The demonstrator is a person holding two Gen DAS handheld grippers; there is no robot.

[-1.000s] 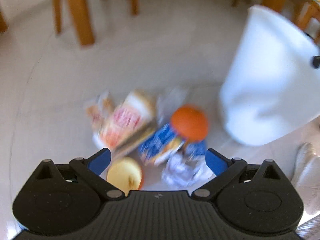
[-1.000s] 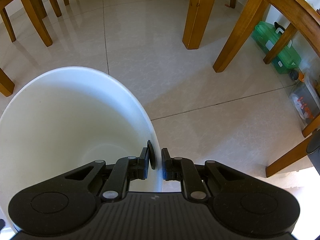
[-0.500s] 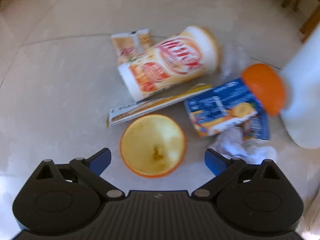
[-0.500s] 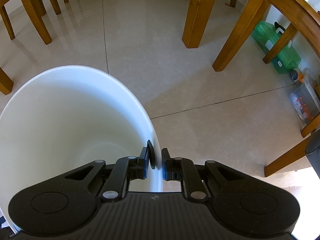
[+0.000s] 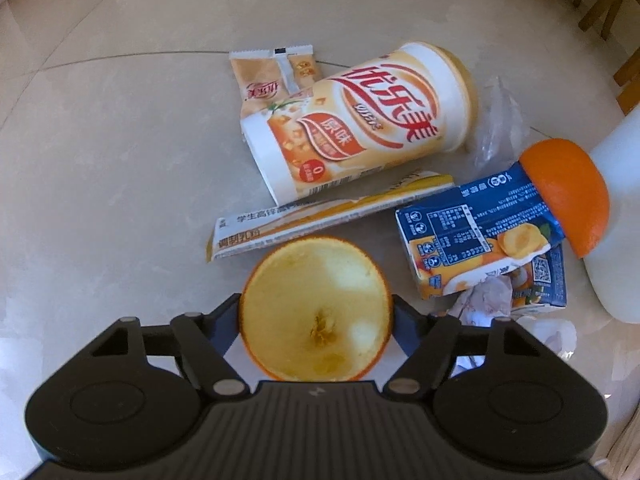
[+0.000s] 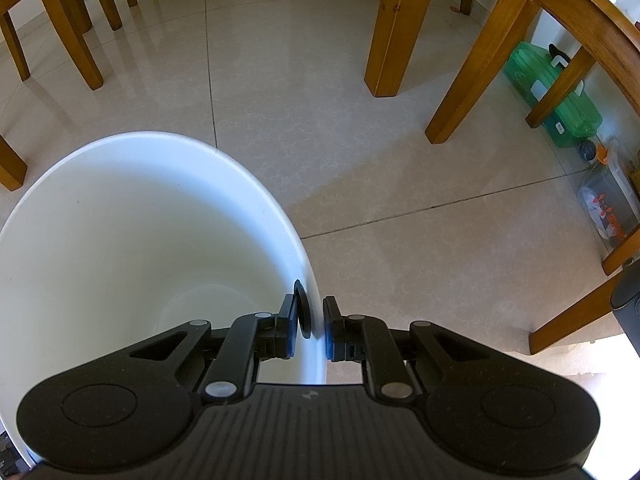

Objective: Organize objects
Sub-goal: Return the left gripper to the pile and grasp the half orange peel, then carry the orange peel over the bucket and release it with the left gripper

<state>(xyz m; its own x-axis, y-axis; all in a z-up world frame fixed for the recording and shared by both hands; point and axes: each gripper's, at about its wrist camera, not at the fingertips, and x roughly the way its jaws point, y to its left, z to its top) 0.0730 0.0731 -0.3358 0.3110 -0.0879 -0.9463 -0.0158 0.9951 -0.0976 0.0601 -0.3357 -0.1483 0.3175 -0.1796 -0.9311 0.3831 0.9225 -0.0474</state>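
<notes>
A hollow orange peel half (image 5: 316, 308) lies cup-up on the tiled floor. My left gripper (image 5: 316, 314) is closing on it, one finger touching each side. Beyond it lie a milk tea cup (image 5: 360, 120) on its side, a sachet (image 5: 272, 76), a flattened yellow carton (image 5: 328, 212), a blue juice carton (image 5: 480, 236), a second orange peel half (image 5: 568, 196), clear plastic wrap (image 5: 500, 120) and crumpled tissue (image 5: 488, 304). My right gripper (image 6: 314, 328) is shut on the rim of the white bucket (image 6: 120, 240), whose inside shows bare. The bucket (image 5: 616, 240) stands right of the litter.
Wooden table and chair legs (image 6: 392, 28) stand around the far floor. A green plastic case (image 6: 556, 96) and a clear bag (image 6: 608, 208) sit under the table at right. Open tiled floor (image 6: 360, 168) lies between the bucket and the legs.
My left gripper has dropped onto the litter pile, and its jaws have narrowed from wide open to touching the orange peel half. The right gripper and bucket have stayed still.
</notes>
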